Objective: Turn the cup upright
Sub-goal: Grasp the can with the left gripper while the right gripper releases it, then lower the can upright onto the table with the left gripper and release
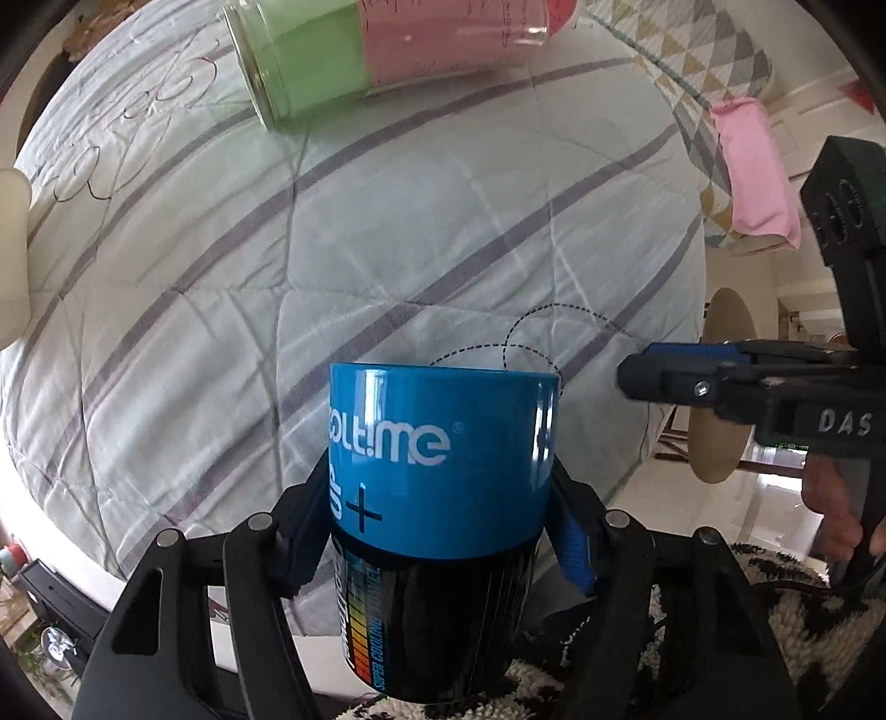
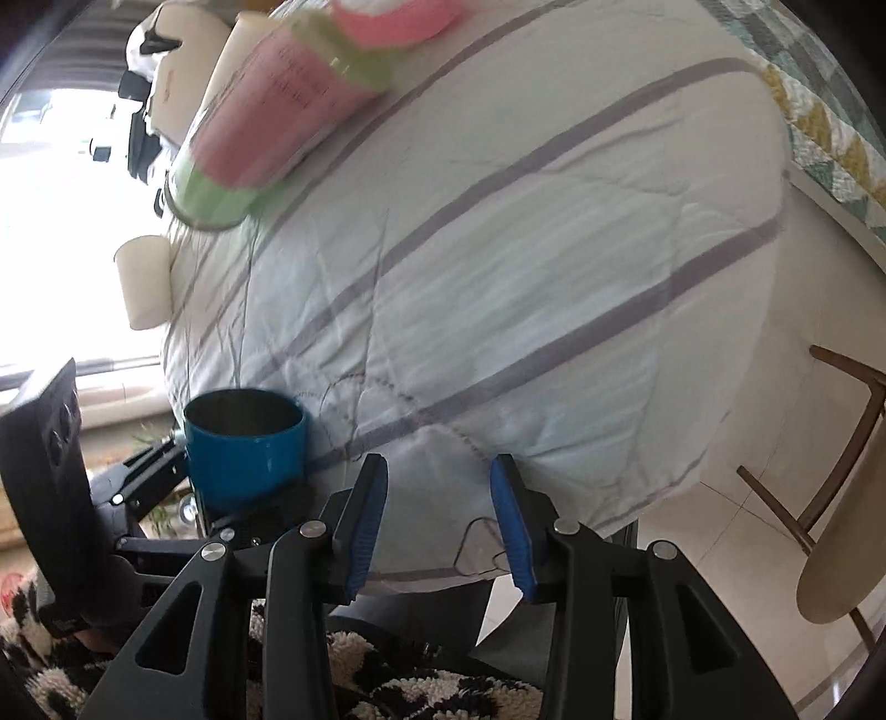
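Observation:
A blue and black metal cup [image 1: 443,498] with white lettering sits between the fingers of my left gripper [image 1: 437,531], which is shut on it near the table's front edge. In the right wrist view the cup [image 2: 243,448] stands with its open mouth up. My right gripper [image 2: 437,520] is open and empty, beside the cup to its right; it also shows in the left wrist view [image 1: 664,382].
A quilted white cloth with grey stripes [image 1: 387,221] covers the round table. A pink and green glass jar [image 1: 387,50] lies on its side at the far edge. A wooden chair [image 2: 841,498] stands to the right. A shaggy black-and-white rug [image 2: 387,687] lies below.

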Tool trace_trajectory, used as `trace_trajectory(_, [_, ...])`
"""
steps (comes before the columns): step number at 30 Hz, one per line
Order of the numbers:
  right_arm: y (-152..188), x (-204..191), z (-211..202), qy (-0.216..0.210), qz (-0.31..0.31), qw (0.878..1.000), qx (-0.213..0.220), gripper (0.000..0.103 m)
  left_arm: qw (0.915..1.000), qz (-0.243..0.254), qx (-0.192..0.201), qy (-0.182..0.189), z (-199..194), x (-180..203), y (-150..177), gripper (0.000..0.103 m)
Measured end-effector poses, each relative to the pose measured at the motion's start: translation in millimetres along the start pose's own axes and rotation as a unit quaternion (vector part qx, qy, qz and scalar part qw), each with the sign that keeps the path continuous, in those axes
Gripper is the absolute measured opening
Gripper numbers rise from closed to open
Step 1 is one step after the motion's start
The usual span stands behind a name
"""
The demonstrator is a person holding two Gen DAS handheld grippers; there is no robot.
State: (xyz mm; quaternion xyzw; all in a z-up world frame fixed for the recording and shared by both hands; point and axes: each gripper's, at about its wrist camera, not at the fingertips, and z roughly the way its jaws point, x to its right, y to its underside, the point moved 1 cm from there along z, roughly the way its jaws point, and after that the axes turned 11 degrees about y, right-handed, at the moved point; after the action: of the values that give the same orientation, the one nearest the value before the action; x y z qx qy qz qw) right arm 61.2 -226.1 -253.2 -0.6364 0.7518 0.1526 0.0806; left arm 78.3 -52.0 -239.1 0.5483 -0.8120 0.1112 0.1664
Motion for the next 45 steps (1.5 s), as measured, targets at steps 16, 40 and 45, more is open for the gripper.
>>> trace_trajectory(16, [-49.8,-15.8,-17.0,-0.033,-0.031,0.997,0.065,0.040,0.9918,0.043,0.120,0.003,-51.2,5.0,-26.3,0.068])
trace_trajectory(40, [-26.4,6.1,-75.4,0.015,-0.005,0.992,0.126,0.055,0.9873,0.013,0.155,-0.034,-76.5,34.6,-28.2,0.098])
trace_trajectory(45, [-4.2,1.8,-109.2,0.036,-0.029,0.984,0.170,0.069,0.9785,-0.002,0.199,-0.056,-98.9,50.3,-7.2,0.098])
